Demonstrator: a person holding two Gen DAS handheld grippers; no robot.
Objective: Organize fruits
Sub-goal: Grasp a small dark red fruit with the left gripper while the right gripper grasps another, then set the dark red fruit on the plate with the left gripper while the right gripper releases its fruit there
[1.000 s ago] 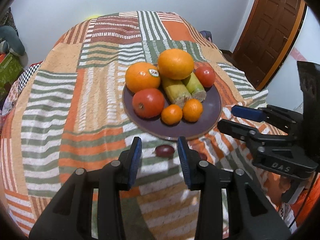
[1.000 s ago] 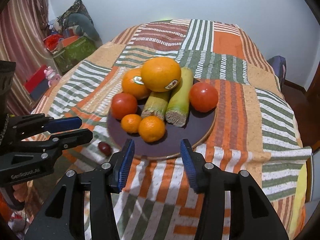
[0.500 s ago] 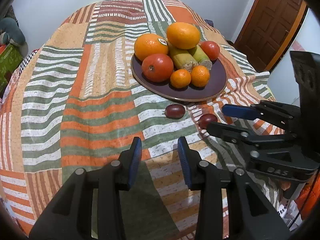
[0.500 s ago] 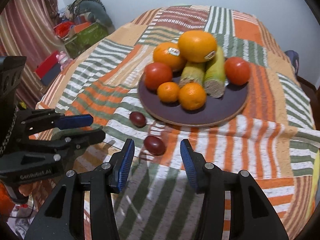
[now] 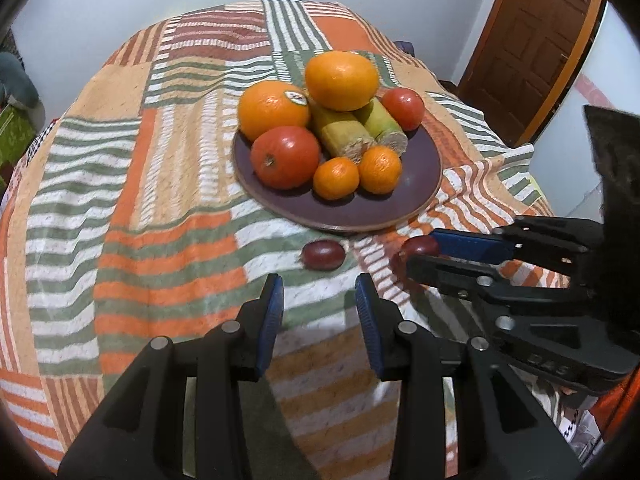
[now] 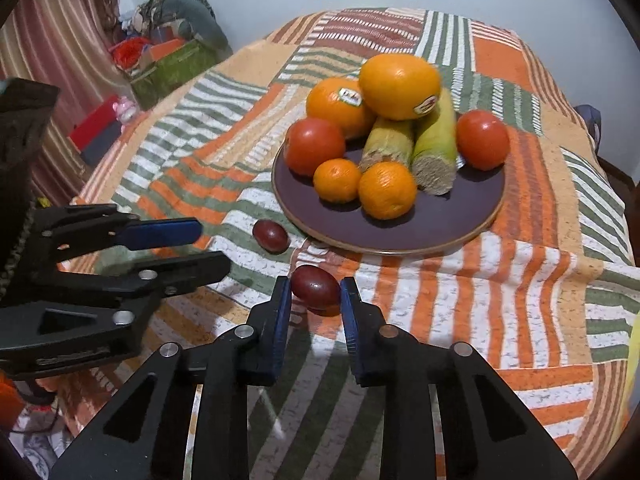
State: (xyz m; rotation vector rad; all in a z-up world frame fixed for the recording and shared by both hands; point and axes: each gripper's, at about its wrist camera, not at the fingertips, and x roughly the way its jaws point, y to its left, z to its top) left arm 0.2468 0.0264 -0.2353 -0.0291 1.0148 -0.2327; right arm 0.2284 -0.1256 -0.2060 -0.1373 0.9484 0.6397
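A dark purple plate [image 5: 420, 184] [image 6: 440, 228] holds two big oranges, two tomatoes, two small mandarins and two green cane pieces. Two dark red plums lie on the striped cloth in front of it. My right gripper [image 6: 315, 292] has its jaws around the nearer plum [image 6: 315, 287], close on both sides; it seems lifted slightly off the cloth. That plum shows in the left wrist view [image 5: 419, 246] between the right gripper's fingers. My left gripper [image 5: 319, 296] is open and empty, just short of the other plum [image 5: 323, 255] [image 6: 271, 236].
The table is covered by a patchwork striped cloth [image 5: 140, 200]. A wooden door [image 5: 528, 40] stands to the right. Boxes and clutter [image 6: 160, 60] lie on the floor at the left, beside a striped curtain [image 6: 60, 40].
Both grippers moved forward towards the plums. The right gripper's jaws narrowed and closed around the nearer plum. The left gripper came up to the other plum and stays open.
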